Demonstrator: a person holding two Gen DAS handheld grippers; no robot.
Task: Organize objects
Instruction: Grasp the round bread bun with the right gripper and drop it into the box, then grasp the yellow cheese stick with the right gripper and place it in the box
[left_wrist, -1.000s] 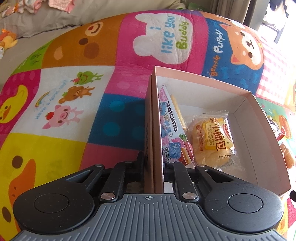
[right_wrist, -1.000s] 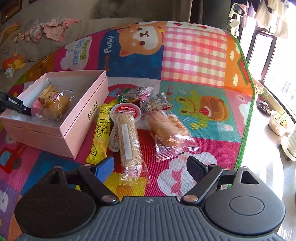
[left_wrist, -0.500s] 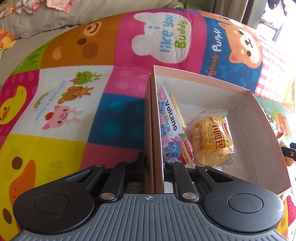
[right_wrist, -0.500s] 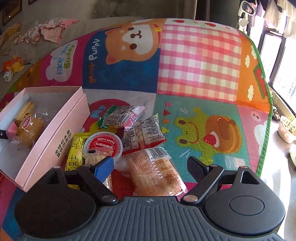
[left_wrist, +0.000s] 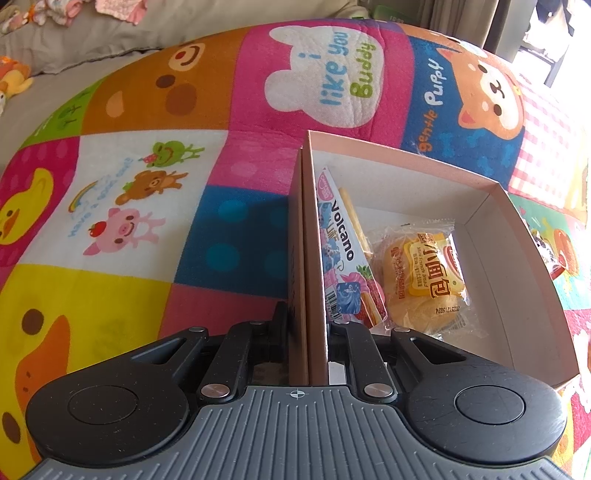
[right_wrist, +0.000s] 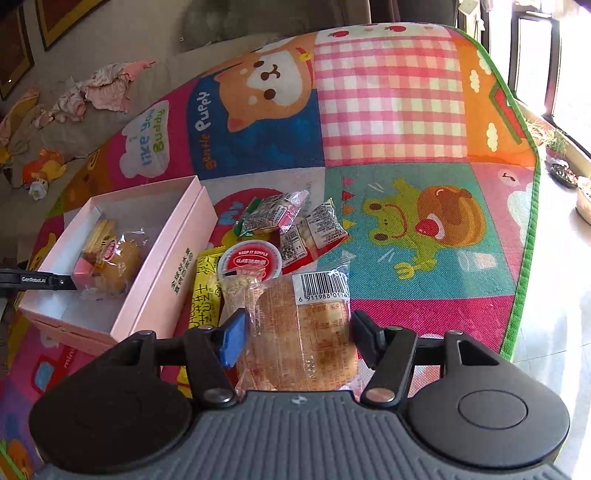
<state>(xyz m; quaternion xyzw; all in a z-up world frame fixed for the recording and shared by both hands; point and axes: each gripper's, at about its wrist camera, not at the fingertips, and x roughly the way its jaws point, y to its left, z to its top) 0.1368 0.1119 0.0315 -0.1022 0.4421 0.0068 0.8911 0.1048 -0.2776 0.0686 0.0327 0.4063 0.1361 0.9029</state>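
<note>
Our right gripper (right_wrist: 295, 338) holds its fingers wide around the wrapped pastry (right_wrist: 301, 332), not yet pinching, while our left gripper (left_wrist: 306, 325) clamps the pink box (left_wrist: 491, 206) wall, we judge to steady it. Beyond lie more snacks (right_wrist: 291, 229) on the mat (right_wrist: 388, 110).

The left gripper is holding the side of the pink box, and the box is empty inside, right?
Not quite. The left gripper does hold the pink box by its side wall, but the box is not empty. The left wrist view shows a wrapped bun and a Volcano snack pack lying inside it.
</note>
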